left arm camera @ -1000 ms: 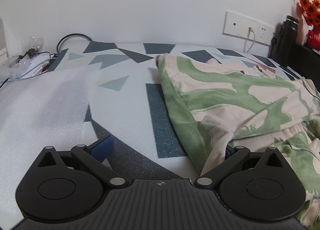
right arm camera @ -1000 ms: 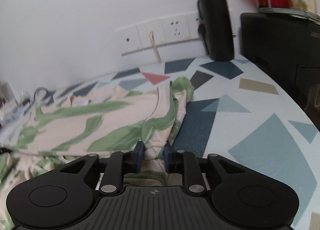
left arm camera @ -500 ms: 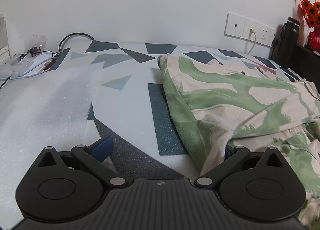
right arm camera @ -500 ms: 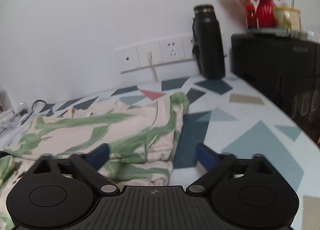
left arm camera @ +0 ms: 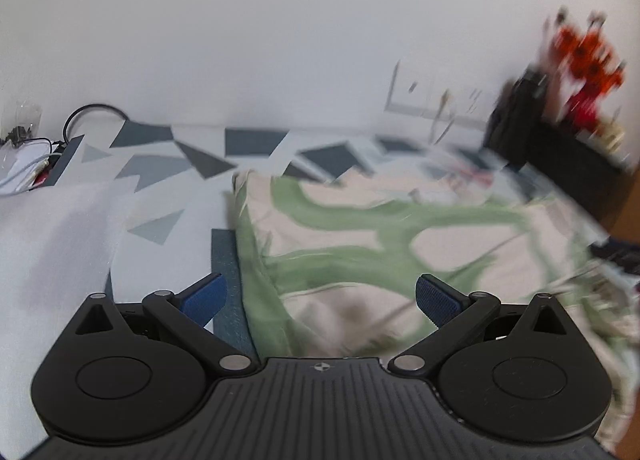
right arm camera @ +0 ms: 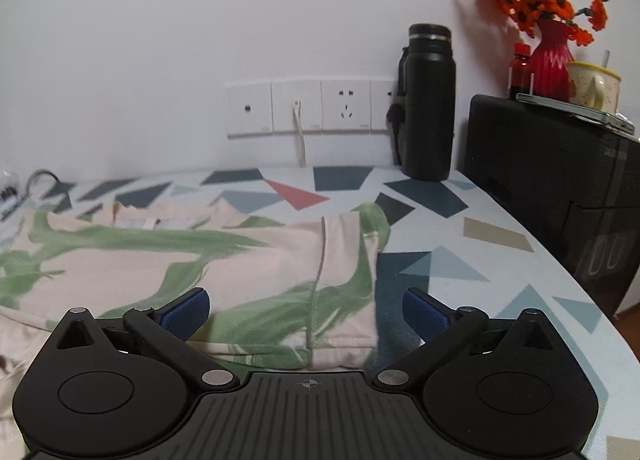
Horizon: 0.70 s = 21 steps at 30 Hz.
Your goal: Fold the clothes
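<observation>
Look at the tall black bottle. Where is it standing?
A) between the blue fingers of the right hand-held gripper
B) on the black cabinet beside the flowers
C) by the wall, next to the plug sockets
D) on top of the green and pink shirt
C: the black bottle stands upright on the patterned table against the wall, just right of the plug sockets.

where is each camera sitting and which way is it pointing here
Left wrist: sits on the left gripper, low over the table, looking forward across the garment's left edge toward the wall; its open blue pads and black linkage show; the picture is motion-blurred.
Right wrist: sits on the right gripper, looking forward over the garment's right edge toward the wall sockets, black bottle and flower vase; its open pads show.
Shared: the green-and-cream garment, patterned table, sockets, bottle, flowers.
</observation>
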Tool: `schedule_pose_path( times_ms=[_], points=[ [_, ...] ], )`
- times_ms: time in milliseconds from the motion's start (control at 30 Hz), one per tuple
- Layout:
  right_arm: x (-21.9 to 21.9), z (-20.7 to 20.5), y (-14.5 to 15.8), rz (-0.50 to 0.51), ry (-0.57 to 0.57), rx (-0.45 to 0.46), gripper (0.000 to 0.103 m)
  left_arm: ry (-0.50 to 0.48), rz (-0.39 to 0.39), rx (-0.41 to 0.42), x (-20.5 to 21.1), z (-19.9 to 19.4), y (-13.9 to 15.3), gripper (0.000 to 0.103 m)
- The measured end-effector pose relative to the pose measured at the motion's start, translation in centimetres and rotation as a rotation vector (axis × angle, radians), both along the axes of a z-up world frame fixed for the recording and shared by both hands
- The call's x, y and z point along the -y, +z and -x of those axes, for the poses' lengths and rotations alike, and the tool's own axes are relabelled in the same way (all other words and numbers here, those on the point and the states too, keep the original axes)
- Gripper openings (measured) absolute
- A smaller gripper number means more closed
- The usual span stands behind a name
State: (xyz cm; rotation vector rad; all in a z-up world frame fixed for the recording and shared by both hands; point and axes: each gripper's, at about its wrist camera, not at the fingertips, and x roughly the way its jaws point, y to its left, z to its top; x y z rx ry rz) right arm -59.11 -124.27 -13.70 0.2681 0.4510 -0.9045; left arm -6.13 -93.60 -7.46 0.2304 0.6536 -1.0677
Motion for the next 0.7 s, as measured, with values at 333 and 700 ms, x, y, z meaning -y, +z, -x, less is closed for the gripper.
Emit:
schedule_pose_path(
  times_ms=[333, 700],
  points=[
    [1.7, -3.1, -1.9, -0.081, 0.031, -0.160, 0.102, 0.050, -0.068, -0.027, 2.5, -0.8, -2.9, 0.103],
    [2.5, -2.6, -2.2, -0.149, 0.034, -0.116, 0.102, 0.076, -0.007, -0.006, 1.5, -0.1, -3.3, 0.103]
  ],
)
